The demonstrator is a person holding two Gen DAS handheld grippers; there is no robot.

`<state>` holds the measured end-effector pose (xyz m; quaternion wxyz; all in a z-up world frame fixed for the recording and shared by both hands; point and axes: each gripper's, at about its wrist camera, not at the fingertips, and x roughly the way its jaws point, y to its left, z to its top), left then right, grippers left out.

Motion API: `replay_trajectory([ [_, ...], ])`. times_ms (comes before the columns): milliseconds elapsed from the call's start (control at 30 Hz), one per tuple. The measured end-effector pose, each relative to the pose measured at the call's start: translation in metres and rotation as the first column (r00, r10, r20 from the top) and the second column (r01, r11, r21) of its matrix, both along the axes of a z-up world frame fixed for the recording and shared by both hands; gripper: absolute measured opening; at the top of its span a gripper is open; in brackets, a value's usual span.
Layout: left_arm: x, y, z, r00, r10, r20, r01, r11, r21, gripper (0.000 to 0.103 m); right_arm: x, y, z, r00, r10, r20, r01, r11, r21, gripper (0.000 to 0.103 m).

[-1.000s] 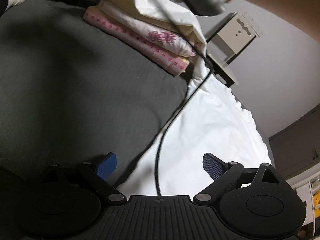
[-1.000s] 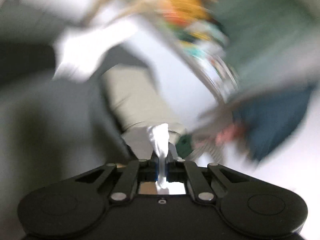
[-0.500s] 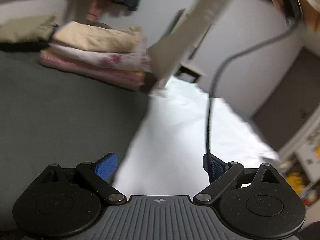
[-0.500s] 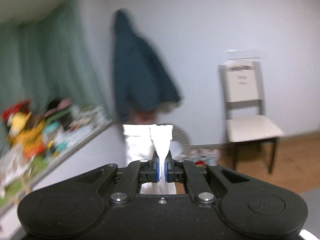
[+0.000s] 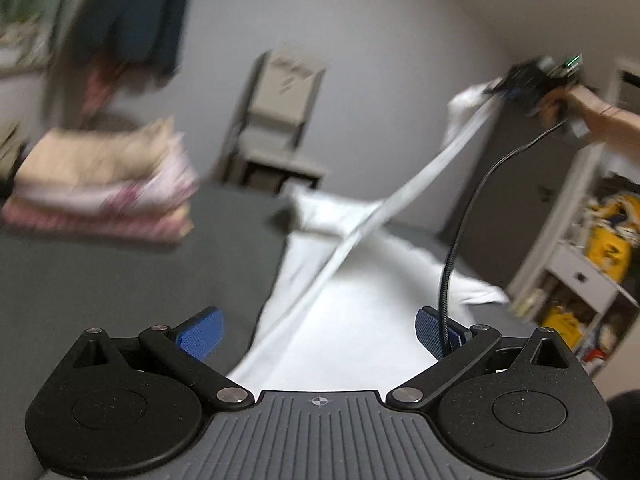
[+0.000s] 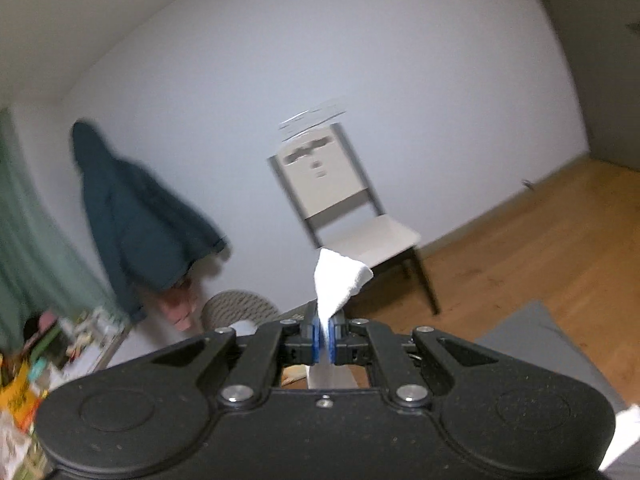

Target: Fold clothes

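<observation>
Right gripper pinches white cloth corner, lifted taut off grey bed. Left gripper wide apart, empty. Folded pile stands beside; this cloth unfolded.

right gripper jaws clamped on white cloth, chair behind.

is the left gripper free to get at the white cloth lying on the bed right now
Probably yes. The left gripper is open and holds nothing, and the white cloth lies just ahead of it on the bed with nothing between. The right gripper pinches one corner, raised off to the side.
</observation>
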<state>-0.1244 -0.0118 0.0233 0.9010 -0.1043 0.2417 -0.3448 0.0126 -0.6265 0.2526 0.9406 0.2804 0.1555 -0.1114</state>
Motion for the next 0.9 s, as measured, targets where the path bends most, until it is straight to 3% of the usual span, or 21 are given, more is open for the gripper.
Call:
replay_trajectory([
  [133,-0.015,-0.011,0.017,0.993,-0.118,0.017,0.118,0.991,-0.055,0.103,-0.039,-0.064,-0.044,0.992,-0.124,-0.004,0.124,0.988,0.093,0.005],
  [200,-0.017,-0.019,0.02,0.991,-0.134,-0.002,0.133,0.99,-0.046,0.103,-0.065,-0.098,-0.068,0.98,-0.2,-0.002,0.198,0.968,0.153,0.004],
  [300,-0.016,-0.028,0.017,0.989,-0.147,-0.036,0.145,0.989,-0.038,0.103,-0.097,-0.14,-0.098,0.958,-0.285,-0.022,0.285,0.943,0.17,0.004],
  [467,-0.005,-0.047,0.003,0.979,-0.156,-0.131,0.152,0.988,-0.034,0.103,-0.117,-0.184,-0.133,0.934,-0.352,-0.06,0.356,0.91,0.211,0.004],
  [567,-0.005,-0.071,-0.004,0.971,-0.183,-0.153,0.189,0.982,0.025,0.103,-0.129,-0.21,-0.154,0.917,-0.389,-0.084,0.398,0.887,0.234,0.004],
  [667,-0.01,-0.091,-0.008,0.961,-0.227,-0.157,0.24,0.968,0.071,0.103,-0.138,-0.227,-0.163,0.912,-0.406,-0.051,0.405,0.874,0.268,0.004],
  [900,-0.004,-0.119,-0.02,0.938,-0.272,-0.215,0.288,0.956,0.046,0.103,-0.16,-0.255,-0.185,0.883,-0.468,-0.031,0.455,0.838,0.3,0.004],
])
